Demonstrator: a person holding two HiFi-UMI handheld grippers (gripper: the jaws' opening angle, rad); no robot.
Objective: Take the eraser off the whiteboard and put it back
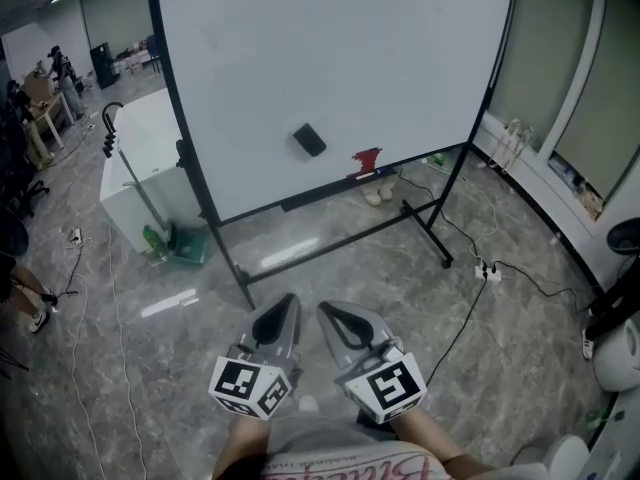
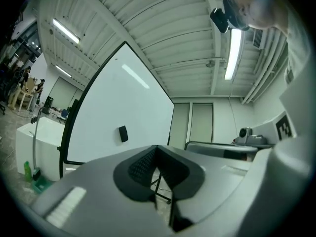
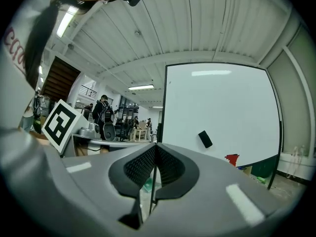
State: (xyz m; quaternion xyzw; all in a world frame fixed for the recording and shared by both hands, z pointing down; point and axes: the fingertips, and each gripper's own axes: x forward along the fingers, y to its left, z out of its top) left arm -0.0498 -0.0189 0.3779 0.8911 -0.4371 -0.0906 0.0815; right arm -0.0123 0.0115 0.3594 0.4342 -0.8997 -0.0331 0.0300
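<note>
Presently, I find the left claw [image 2: 157, 151] closed, its pads meeting at the tip with nothing between them. The right claw [image 3: 154, 150] is in the same condition: jaws together, empty. The head view confirms both sit low and side by side, held level and pointed toward the board [image 1: 350, 58], well apart from it.

The eraser [image 1: 309, 140] is stuck on the board's face, lower middle, tilted, untouched by either claw. All three views show it.

A red item [image 1: 367, 159] sits at the board's bottom edge, to the right of the eraser. The head and right gripper views show it; in the left gripper view the claw body covers that spot. I cannot tell what it is.

Only the head view shows the stand's feet, the cable and the power strip [image 1: 487, 271] on the floor. The left gripper view shows a white cabinet [image 2: 37, 142] left of the board with a green bottle [image 2: 27, 168] at its foot.
</note>
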